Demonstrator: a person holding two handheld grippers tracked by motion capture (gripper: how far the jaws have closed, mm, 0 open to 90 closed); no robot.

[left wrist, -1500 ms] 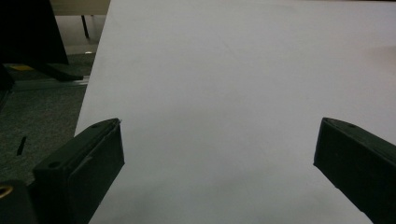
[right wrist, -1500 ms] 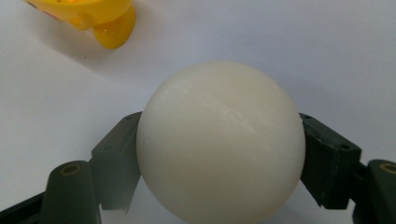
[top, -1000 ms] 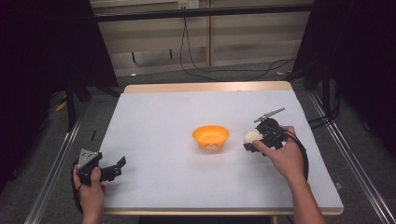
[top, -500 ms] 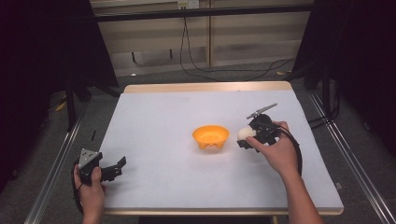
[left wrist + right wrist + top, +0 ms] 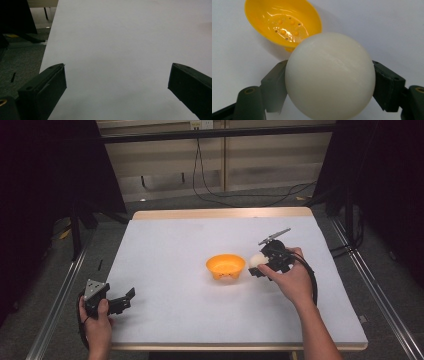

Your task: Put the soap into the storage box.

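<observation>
High view has the right gripper (image 5: 257,265) sitting just to the right of the orange bowl (image 5: 225,266), with a white ball (image 5: 257,259) pinched at its tip. Compared with a second ago, the right hand (image 5: 289,279) has slid left and a bit farther up the table, so the ball went from clearly apart from the bowl to right beside its rim. Can't tell from up there whether ball and rim actually touch. The bowl itself hasn't budged; it's still around the middle of the white table (image 5: 165,245).

Right gripper view makes the grip obvious: the white ball (image 5: 329,75) is clamped between the two black jaws, one pressing each side, jaws spread about as wide as the ball. Just beyond it the bowl (image 5: 283,22) shows its glossy yellow-orange inside with a cluster of small holes in the bottom, and nothing in it.

Left gripper (image 5: 120,301) is parked at the near-left corner of the table, same spot as before, held by the left hand (image 5: 97,325). Left gripper view shows its jaws wide apart with nothing between them, just bare white table surface (image 5: 120,45).
</observation>
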